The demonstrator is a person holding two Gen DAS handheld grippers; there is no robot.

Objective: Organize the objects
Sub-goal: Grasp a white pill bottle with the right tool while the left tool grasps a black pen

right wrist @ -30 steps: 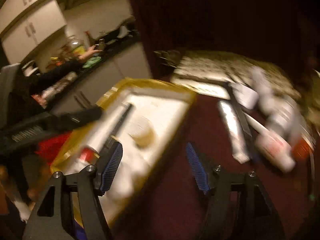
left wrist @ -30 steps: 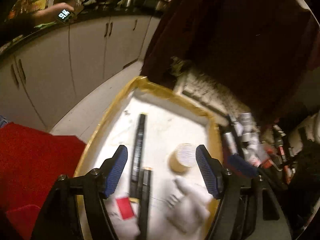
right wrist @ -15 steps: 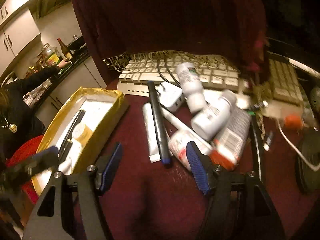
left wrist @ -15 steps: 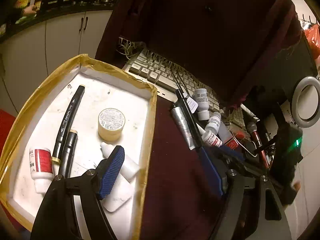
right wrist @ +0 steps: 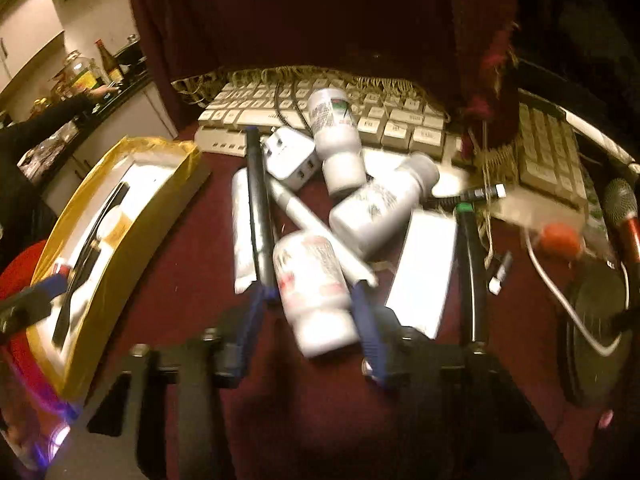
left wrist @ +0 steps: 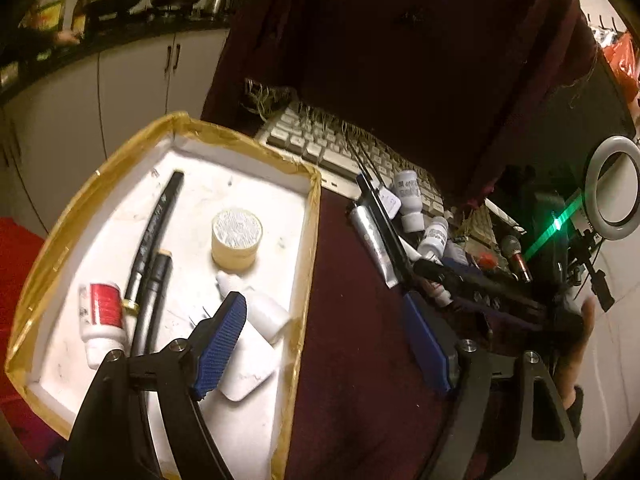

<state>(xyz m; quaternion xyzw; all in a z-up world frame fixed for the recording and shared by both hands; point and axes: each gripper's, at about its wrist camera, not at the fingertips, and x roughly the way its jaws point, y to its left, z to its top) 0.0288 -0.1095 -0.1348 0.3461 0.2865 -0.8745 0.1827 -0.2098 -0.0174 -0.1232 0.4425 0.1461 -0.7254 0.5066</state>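
A gold-rimmed white tray (left wrist: 308, 240) holds black pens (left wrist: 154, 236), a round tan jar (left wrist: 237, 240), a red-labelled bottle (left wrist: 100, 316) and a white dropper bottle (left wrist: 260, 308). My left gripper (left wrist: 324, 344) is open and empty, over the tray's right rim. A pile of white bottles, a tube and a black pen (right wrist: 256, 200) lies on the maroon cloth before a keyboard (right wrist: 400, 120). My right gripper (right wrist: 308, 312) is open, its fingers on either side of a white bottle with red print (right wrist: 316, 292); the view is blurred.
A white charger plug (right wrist: 288, 160), a white flat box (right wrist: 424, 272), a dark pen (right wrist: 472, 272), an orange object (right wrist: 558, 238), a microphone (right wrist: 624, 212) and cables lie to the right. A ring light (left wrist: 612, 188) stands far right. Kitchen cabinets (left wrist: 132, 80) are behind the tray.
My right gripper has moved forward into the pile and now straddles the red-print bottle. My left gripper has shifted slightly; the tray contents are unchanged.
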